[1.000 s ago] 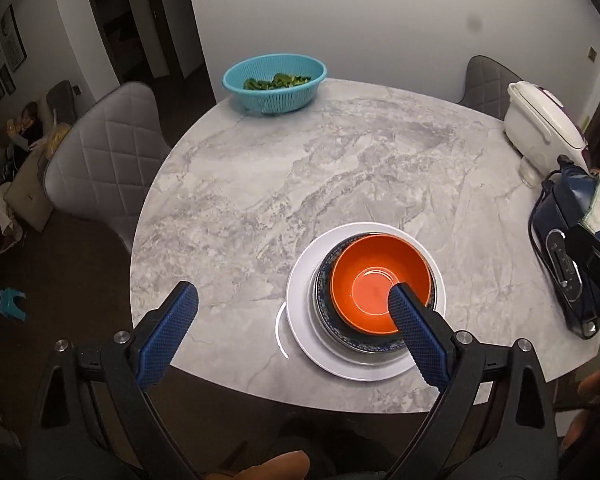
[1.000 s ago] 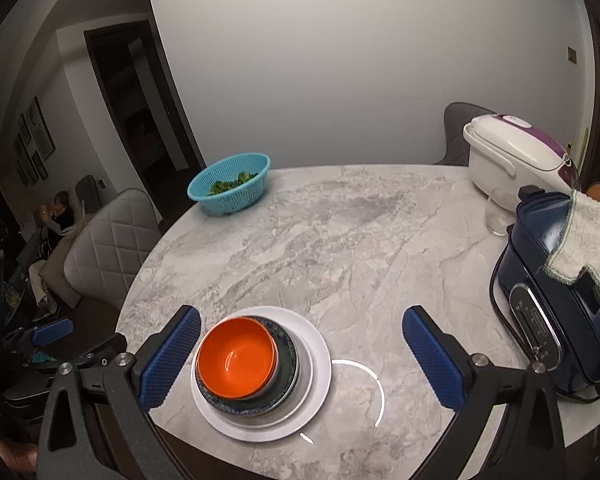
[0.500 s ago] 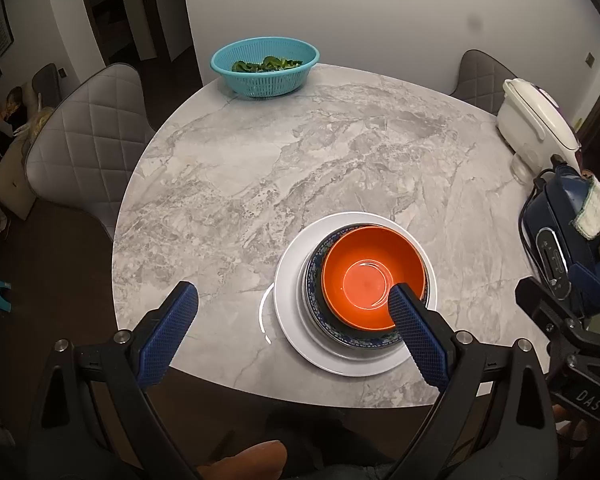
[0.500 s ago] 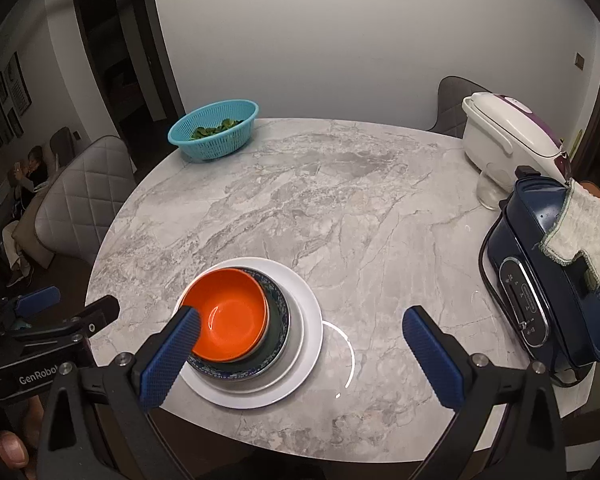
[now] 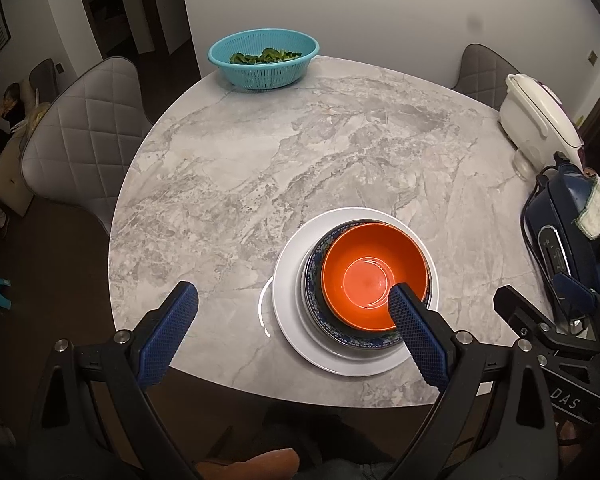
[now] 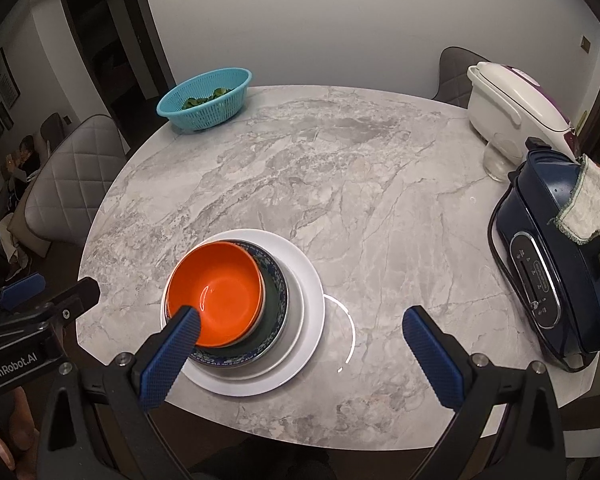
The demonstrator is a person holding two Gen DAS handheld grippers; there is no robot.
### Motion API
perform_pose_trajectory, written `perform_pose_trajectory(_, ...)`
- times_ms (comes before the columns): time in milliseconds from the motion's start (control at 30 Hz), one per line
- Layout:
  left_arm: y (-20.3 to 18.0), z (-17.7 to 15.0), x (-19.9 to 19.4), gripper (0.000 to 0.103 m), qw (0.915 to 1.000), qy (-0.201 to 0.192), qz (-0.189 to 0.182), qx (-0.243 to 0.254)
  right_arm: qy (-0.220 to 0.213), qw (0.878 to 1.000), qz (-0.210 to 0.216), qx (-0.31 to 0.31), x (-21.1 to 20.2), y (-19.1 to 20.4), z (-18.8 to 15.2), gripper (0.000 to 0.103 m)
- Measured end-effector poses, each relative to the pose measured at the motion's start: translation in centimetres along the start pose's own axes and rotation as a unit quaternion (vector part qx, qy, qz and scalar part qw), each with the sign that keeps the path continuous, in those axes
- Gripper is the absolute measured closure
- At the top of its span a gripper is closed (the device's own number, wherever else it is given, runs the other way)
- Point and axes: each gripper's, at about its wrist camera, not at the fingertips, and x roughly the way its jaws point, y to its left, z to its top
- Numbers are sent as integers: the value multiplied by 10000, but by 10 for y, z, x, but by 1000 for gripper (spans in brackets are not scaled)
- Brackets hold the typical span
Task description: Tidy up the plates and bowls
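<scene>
Both wrist cameras look down and forward across the round marble table (image 5: 260,168) from above its near edge, the left from left of the stacked dishes (image 5: 374,280), the right from their right. Both views share the stack, the teal colander (image 6: 204,100) (far side) and the appliances.

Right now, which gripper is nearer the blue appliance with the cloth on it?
Right. The right gripper is open, with the blue appliance just off its right finger. The left gripper, also open, sits beyond the stacked orange bowl, further from it.
</scene>
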Motion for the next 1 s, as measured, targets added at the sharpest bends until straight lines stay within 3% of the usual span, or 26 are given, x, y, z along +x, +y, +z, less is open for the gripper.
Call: perform_pose_trajectory(1000,-2,7,5,6,10000,-4,-1,46,-10,10000,-7,-46,2,1,6,0)
